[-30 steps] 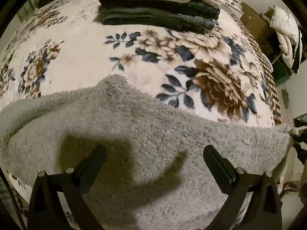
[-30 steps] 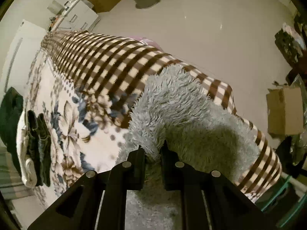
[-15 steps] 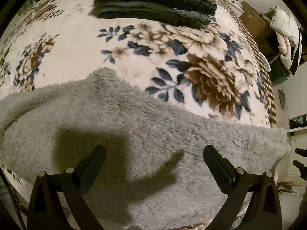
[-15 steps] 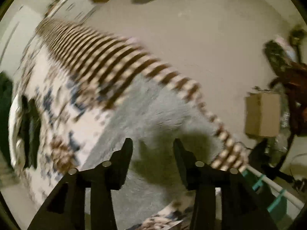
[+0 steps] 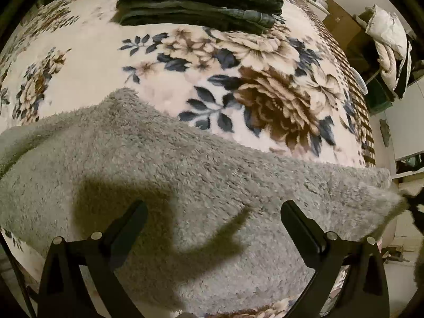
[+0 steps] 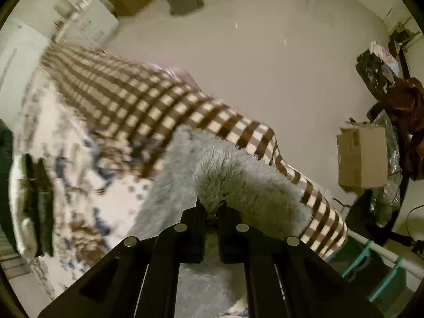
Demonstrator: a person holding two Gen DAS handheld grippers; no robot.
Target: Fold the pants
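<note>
Here, the scene line by line:

Pants: the grey fleece pants (image 5: 201,190) lie spread flat on the flowered blanket (image 5: 87,53) of the bed, at its near edge.
Long axis: it runs crosswise, along that near edge, with one end toward the checked border (image 6: 127,103) of the blanket.
Right tongs: the right tongs (image 6: 211,212) are clenched on a bunched bit of that end, raised a little off the blanket.
Left tongs: the left tongs (image 5: 212,217) hang released above the middle of the pants, jaws wide apart, touching nothing I can make out.
Nearer hand: the right one already has the cloth; I judge the fold will carry its end across toward the left.
Around: a stack of folded clothes (image 5: 201,2) sits at the far side of the blanket, well apart from the pants.
In the way: nothing lies on the pants.
</note>
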